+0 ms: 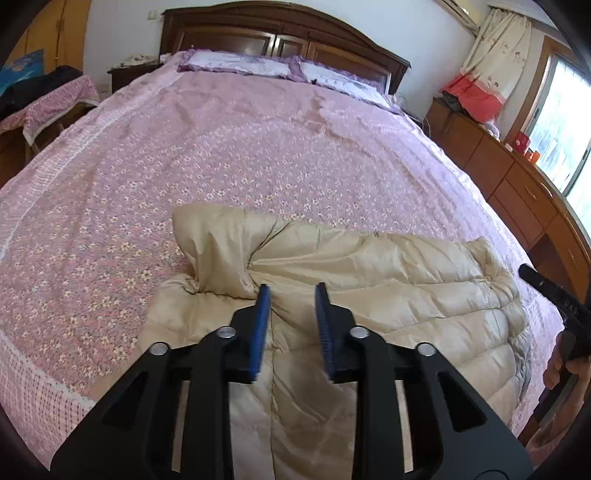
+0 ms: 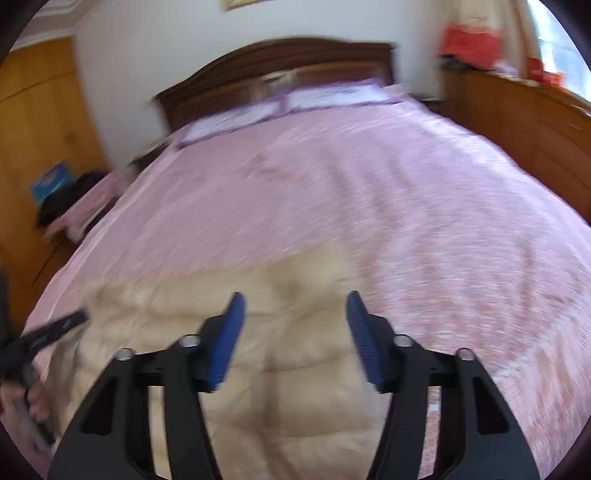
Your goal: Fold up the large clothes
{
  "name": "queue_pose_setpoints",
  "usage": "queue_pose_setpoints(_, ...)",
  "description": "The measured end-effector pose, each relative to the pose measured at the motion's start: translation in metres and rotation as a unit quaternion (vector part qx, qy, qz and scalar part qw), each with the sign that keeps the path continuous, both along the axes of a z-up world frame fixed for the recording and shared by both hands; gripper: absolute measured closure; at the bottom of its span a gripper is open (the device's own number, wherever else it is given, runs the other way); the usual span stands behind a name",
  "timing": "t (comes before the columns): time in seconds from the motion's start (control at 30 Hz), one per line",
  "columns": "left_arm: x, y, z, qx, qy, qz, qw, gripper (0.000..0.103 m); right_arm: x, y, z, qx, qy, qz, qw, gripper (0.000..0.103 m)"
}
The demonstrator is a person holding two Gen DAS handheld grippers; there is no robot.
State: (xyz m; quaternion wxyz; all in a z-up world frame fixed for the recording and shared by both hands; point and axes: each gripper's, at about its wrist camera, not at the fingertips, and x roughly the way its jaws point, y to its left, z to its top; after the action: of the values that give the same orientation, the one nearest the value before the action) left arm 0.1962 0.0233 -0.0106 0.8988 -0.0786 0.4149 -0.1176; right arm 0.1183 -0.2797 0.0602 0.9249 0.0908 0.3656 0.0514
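Observation:
A beige quilted down jacket (image 1: 369, 280) lies bunched at the near edge of the bed, one puffy part folded up toward its far left. My left gripper (image 1: 293, 291) is open just above the jacket's middle seam, holding nothing. In the blurred right wrist view the jacket (image 2: 288, 354) lies under my right gripper (image 2: 295, 299), which is wide open and empty above it. The right gripper also shows at the right edge of the left wrist view (image 1: 554, 295), and the left one at the left edge of the right wrist view (image 2: 51, 328).
The bed has a pink floral cover (image 1: 221, 155), pillows (image 1: 236, 62) and a dark wooden headboard (image 1: 280, 33). A wooden dresser (image 1: 517, 177) runs along the right under a window. A cloth-covered table (image 1: 48, 103) stands at the left.

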Motion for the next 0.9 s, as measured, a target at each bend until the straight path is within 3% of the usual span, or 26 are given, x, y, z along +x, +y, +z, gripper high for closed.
queue_pose_setpoints(0.13, 0.027, 0.008, -0.020, 0.006, 0.020, 0.028, 0.9994, 0.083, 0.029, 0.009, -0.032, -0.006, 0.040, 0.015, 0.999, 0.062)
queue_pose_setpoints(0.2, 0.038, 0.017, -0.031, -0.014, 0.033, 0.044, 0.9984, 0.084, 0.045, 0.008, -0.054, -0.031, 0.064, -0.004, 0.997, 0.065)
queue_pose_setpoints(0.27, 0.048, 0.028, -0.042, -0.036, 0.044, 0.064, 0.9964, 0.087, 0.053, 0.003, -0.068, -0.017, 0.076, -0.012, 0.997, 0.065)
queue_pose_setpoints(0.37, 0.054, 0.033, -0.050, -0.031, 0.044, 0.082, 0.9952, 0.093, 0.060, -0.001, -0.074, -0.012, 0.080, -0.017, 0.997, 0.065)
queue_pose_setpoints(0.53, 0.055, 0.042, -0.048, -0.031, 0.051, 0.110, 0.9921, 0.094, 0.062, -0.004, -0.072, -0.001, 0.082, -0.018, 0.996, 0.065)
queue_pose_setpoints(0.6, 0.045, 0.044, -0.042, -0.018, 0.050, 0.105, 0.9930, 0.089, 0.052, -0.007, -0.064, 0.005, 0.074, -0.021, 0.997, 0.061)
queue_pose_setpoints(0.67, 0.033, 0.045, -0.034, 0.001, 0.049, 0.098, 0.9940, 0.061, 0.042, -0.008, -0.056, 0.010, 0.065, -0.023, 0.998, 0.054)
queue_pose_setpoints(0.77, 0.010, 0.043, -0.014, 0.033, 0.027, 0.086, 0.9954, 0.040, 0.018, -0.016, -0.037, 0.018, 0.044, -0.024, 0.999, 0.042)
queue_pose_setpoints(0.9, -0.016, 0.034, 0.005, 0.050, 0.028, 0.063, 0.9964, 0.034, -0.015, -0.031, -0.026, 0.035, 0.034, -0.032, 0.998, 0.039)
